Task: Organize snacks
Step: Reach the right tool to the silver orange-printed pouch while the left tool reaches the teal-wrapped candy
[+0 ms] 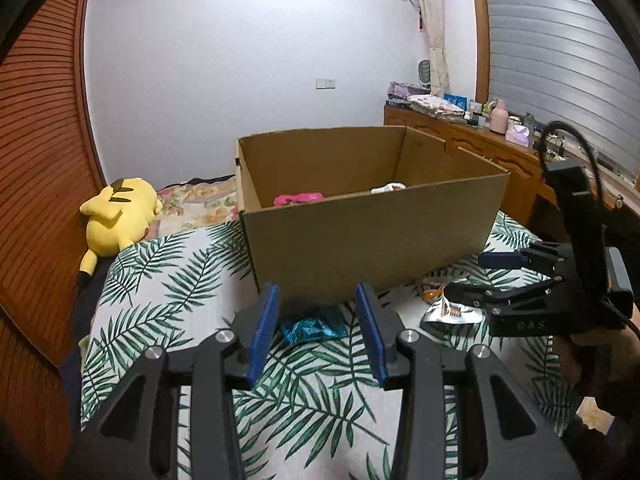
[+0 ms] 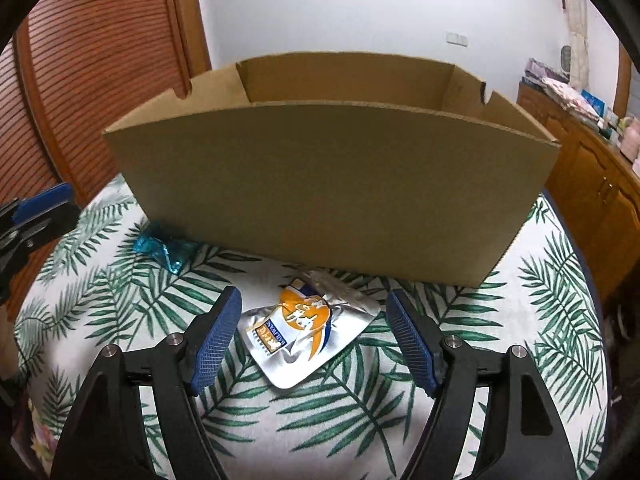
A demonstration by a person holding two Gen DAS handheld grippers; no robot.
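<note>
Blue ribbed pads line both grippers; bodies are black plastic.

1. Left gripper [image 1: 317, 312]: jaws part-open, nothing between the pads. Points down at a crumpled teal foil snack [image 1: 312, 327] lying on the bed, just in front of the pad tips and touching or nearly touching the box's near wall. Same teal foil snack [image 2: 162, 249] shows in the right wrist view at the box's front-left corner.

2. Right gripper [image 2: 314, 308]: jaws spread wide, no grip. A silver-and-orange pouch [image 2: 304, 332] lies flat on the bed between the two pads; neither pad touches it. Pouch sits just in front of the box's near wall, its far end close to the box base. In the left wrist view the right gripper [image 1: 472, 276] sits over the same pouch [image 1: 450, 312], and the person's hand [image 1: 588, 364] holds it at the frame's right edge.

3. Cardboard box [image 1: 372, 240]: open top, flaps absent or folded, stands upright on the bed. Inside, per left wrist view: a pink packet [image 1: 298, 199] at left and a white packet [image 1: 388, 188] toward centre-right; only their tops show above the near wall.

4. Bed cover [image 2: 360, 412]: white w/ green palm-leaf print.

5. Surroundings: yellow plush toy [image 1: 116, 216] lies on the bed's left side, well apart from the box. Wooden cabinet [image 1: 492, 152] w/ assorted items along the right wall. Slatted wooden door [image 2: 100, 60] at left.
</note>
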